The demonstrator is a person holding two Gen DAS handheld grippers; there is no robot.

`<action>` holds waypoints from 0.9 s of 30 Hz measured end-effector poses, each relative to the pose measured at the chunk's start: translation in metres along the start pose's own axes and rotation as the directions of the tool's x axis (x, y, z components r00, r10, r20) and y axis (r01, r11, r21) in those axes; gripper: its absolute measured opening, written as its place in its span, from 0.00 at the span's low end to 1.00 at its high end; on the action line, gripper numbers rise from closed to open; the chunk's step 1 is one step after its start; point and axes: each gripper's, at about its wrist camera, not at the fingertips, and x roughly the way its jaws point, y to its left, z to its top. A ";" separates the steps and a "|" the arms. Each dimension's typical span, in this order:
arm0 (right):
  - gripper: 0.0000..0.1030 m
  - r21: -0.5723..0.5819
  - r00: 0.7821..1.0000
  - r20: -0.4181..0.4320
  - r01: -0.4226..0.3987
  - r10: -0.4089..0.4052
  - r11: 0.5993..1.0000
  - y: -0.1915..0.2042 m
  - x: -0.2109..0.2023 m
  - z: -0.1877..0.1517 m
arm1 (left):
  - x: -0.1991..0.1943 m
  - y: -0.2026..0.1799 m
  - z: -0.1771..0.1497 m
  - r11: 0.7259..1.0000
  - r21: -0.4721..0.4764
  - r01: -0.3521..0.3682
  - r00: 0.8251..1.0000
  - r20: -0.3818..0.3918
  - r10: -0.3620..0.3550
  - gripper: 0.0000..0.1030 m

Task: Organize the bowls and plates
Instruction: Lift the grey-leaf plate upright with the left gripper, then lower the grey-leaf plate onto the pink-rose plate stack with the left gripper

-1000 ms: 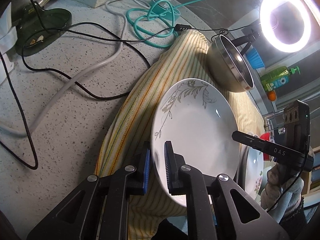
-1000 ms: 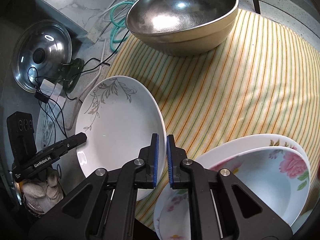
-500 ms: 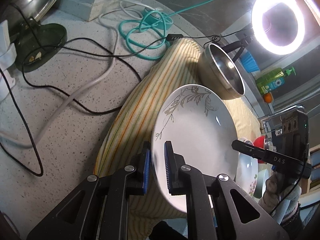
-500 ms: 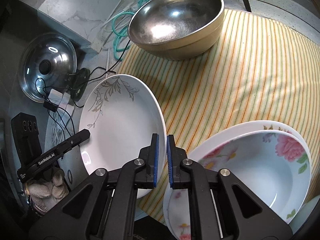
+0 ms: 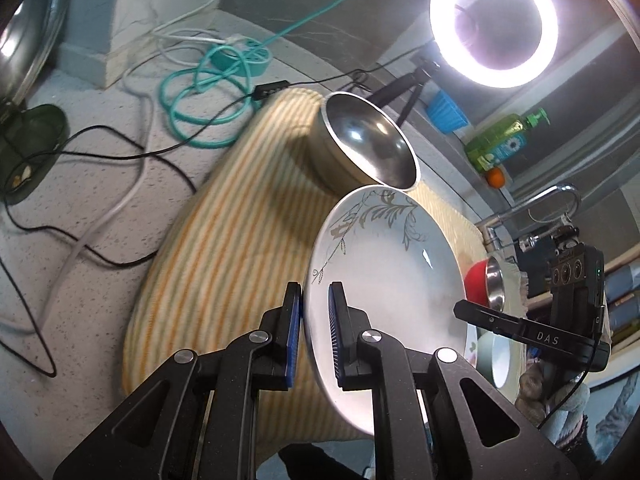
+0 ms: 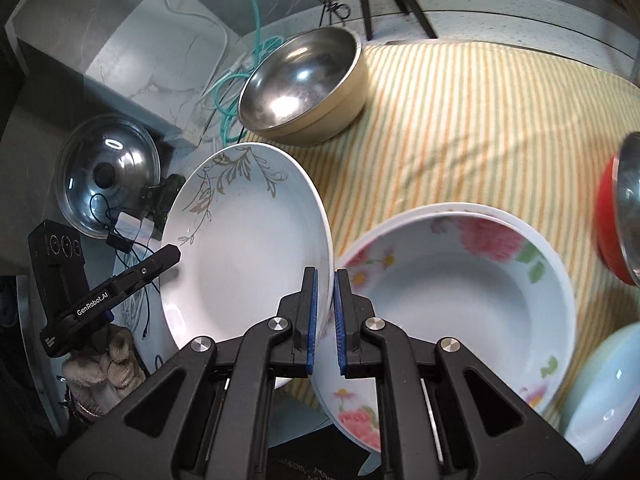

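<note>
Since earlier frame, leaf-pattern plate [image 6: 248,240] lifted off striped cloth [image 6: 460,120], tilted; red bowl [image 6: 618,216] now in view. Floral bowls [image 6: 460,280] sit just beside plate, steel bowl [image 6: 304,84] beyond it. Your left gripper [image 5: 314,336] and right gripper [image 6: 325,312] each clamp plate's rim, opposite sides. Plate white, glossy, grey leaf sprig.

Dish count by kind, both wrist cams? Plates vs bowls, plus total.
Plates: 1 — leaf-pattern plate, clamped at opposite rim edges by the left gripper and right gripper.
Ceramic bowls: 3 — two stacked floral bowls, pale blue bowl.
Metal bowls: 2 — steel bowl, red-sided bowl.
Total: 6
</note>
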 end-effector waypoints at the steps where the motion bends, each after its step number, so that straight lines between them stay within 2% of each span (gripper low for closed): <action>1: 0.08 0.009 1.000 0.008 0.002 -0.002 1.000 -0.003 -0.004 -0.003 | 0.003 -0.005 0.001 1.000 0.011 0.009 1.000 -0.006 -0.009 0.11; 14: 0.08 0.152 0.995 0.074 0.055 -0.067 0.987 -0.056 -0.050 -0.037 | 0.042 -0.065 -0.004 0.987 0.139 0.078 0.993 -0.098 -0.065 0.11; 27: 0.08 0.250 0.990 0.086 0.086 -0.110 0.964 -0.094 -0.071 -0.074 | 0.077 -0.101 -0.020 0.970 0.223 0.098 0.983 -0.176 -0.058 0.11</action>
